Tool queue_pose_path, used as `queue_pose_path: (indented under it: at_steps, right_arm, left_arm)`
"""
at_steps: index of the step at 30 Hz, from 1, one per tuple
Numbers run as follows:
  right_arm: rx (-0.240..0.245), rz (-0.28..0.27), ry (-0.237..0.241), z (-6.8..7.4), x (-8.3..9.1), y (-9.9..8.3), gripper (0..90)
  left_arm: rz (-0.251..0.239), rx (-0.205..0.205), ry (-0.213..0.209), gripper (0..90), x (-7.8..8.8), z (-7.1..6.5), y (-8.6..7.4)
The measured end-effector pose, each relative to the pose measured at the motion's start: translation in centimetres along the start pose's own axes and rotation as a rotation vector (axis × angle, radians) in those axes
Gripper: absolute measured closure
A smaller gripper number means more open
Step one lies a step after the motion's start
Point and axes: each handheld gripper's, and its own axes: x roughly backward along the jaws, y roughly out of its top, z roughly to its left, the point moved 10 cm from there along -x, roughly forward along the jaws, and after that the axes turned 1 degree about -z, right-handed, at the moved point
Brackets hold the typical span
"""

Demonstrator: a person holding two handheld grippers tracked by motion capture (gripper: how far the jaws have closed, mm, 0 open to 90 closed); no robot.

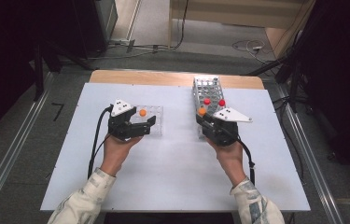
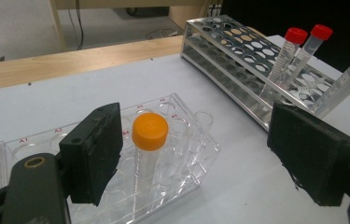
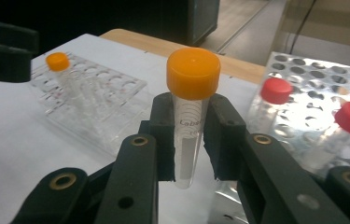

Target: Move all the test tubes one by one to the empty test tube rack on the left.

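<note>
An orange-capped tube (image 2: 150, 133) stands upright in a clear plastic rack (image 2: 9, 151), close beside my left pad (image 2: 95, 154) and apart from it. My left gripper (image 2: 205, 156) is open wide around the rack's near end (image 1: 156, 123). In my right gripper (image 3: 192, 135), shut on its clear body, a second orange-capped tube (image 3: 192, 74) is held upright. From above, that right gripper (image 1: 204, 119) sits at the near end of a metal rack (image 1: 207, 88), the held tube's cap (image 1: 202, 111) just above it. Two red-capped tubes (image 1: 206, 101) (image 1: 222, 102) stand in the metal rack.
The white table top (image 1: 177, 158) has bare room between and in front of the hands. A wooden strip (image 1: 130, 77) runs along its far edge. Cables (image 1: 95, 140) trail from each gripper. Dark stands and rails flank the table on both sides.
</note>
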Motion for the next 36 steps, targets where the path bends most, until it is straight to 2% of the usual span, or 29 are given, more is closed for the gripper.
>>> queue_pose_path:
  at_steps: [13, 24, 30, 36]
  right_arm:
    - [0.047, 0.054, 0.069, 3.9, -2.5, -1.2, 71.7]
    - [0.068, 0.087, 0.117, 7.2, -4.8, -1.7, 71.7]
    - [0.063, 0.100, 0.141, 8.6, -5.9, -1.9, 71.7]
    - [0.064, 0.101, 0.165, 10.1, -6.8, -1.7, 71.6]
  left_arm:
    - [-0.002, -0.002, -0.018, 18.7, 0.2, -0.8, 0.1]
    - [0.002, -0.010, -0.065, 21.1, 0.3, -2.0, 0.1]
    - [0.013, -0.020, -0.101, 26.4, 0.2, -2.6, -0.1]
    - [0.033, -0.033, -0.145, 39.6, 0.0, -3.1, -0.5]
